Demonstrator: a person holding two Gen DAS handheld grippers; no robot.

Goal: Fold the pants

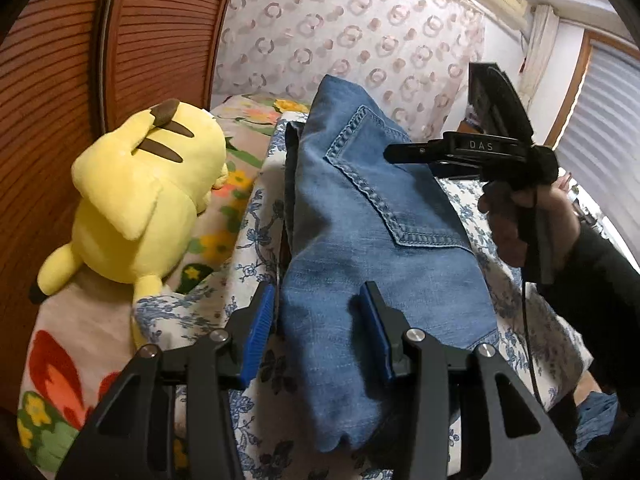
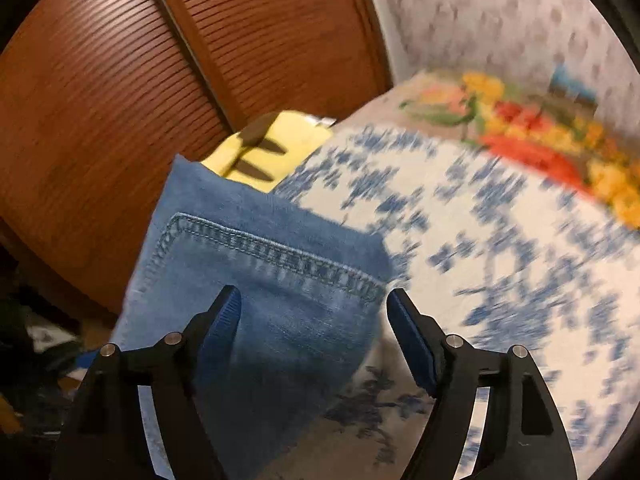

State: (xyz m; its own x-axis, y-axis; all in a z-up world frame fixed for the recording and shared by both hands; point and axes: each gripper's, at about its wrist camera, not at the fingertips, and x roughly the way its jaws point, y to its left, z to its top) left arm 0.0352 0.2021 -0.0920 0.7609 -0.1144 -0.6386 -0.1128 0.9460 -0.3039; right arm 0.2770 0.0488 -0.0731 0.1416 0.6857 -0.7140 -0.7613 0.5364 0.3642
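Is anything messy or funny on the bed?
Nothing is spilled or broken. The jeans are folded, though the near hem looks ragged. The yellow plush lies face down beside them.

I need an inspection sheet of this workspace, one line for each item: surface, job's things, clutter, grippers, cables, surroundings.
Surface: bed with a blue-flowered sheet, and a bright floral blanket beside it.
Job's things: blue jeans, folded into a compact stack, back pocket on top.
Clutter: yellow plush toy lying on the blanket, beside the jeans.
Grippers: left hand-held gripper has an edge of the jeans between its pads; whether they press on it is unclear. Right hand-held gripper is open above the jeans.
Cables: thin black cable hanging below the person's hand.
Surroundings: wooden slatted doors, patterned curtain, window blinds.
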